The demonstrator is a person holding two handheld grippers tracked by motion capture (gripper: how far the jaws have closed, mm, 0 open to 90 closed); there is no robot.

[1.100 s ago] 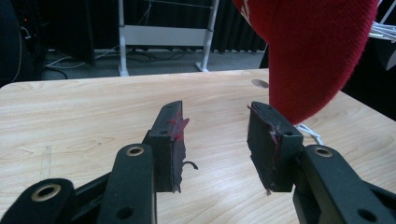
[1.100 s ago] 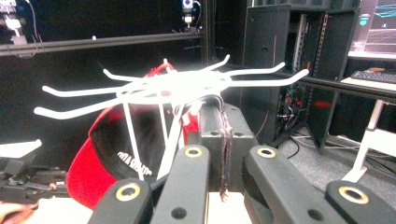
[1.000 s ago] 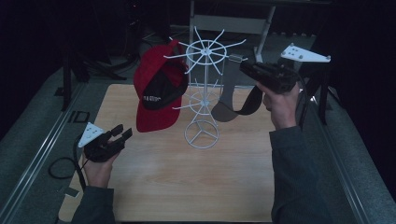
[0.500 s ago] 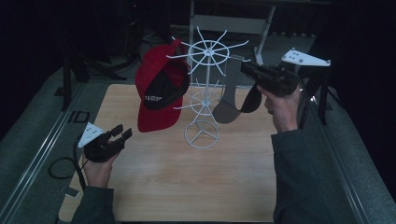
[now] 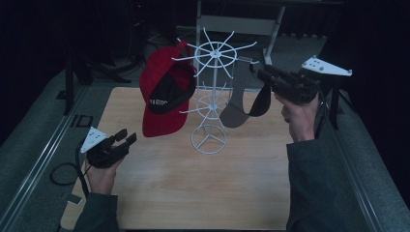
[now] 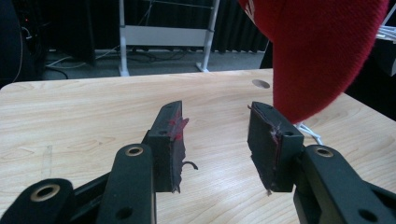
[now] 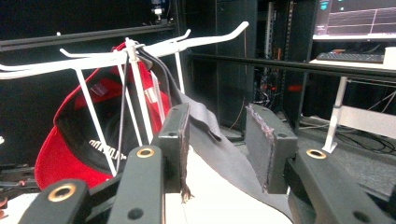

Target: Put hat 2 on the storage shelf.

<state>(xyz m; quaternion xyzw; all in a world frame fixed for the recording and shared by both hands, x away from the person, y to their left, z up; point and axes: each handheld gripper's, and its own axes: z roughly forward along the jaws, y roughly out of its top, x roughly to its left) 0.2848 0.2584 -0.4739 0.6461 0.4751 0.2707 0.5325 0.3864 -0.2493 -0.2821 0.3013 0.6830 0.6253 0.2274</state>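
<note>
The right hand-held gripper (image 5: 255, 72) is raised level at the far right, pointing left at the grey cap (image 5: 246, 104) hanging on the white rack (image 5: 209, 104). Its jaws have just been opening and stand wide, the cap's strap between them. The left hand-held gripper (image 5: 123, 139) rests low at the near left of the bench (image 5: 193, 193), wide and empty. A red cap (image 5: 164, 96) hangs on the rack's left.

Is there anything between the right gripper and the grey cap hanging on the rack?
Nothing visible. The right gripper, its jaws just opened, sits right at the grey cap hanging from the white wire rack, with part of the cap between the jaws.
</note>
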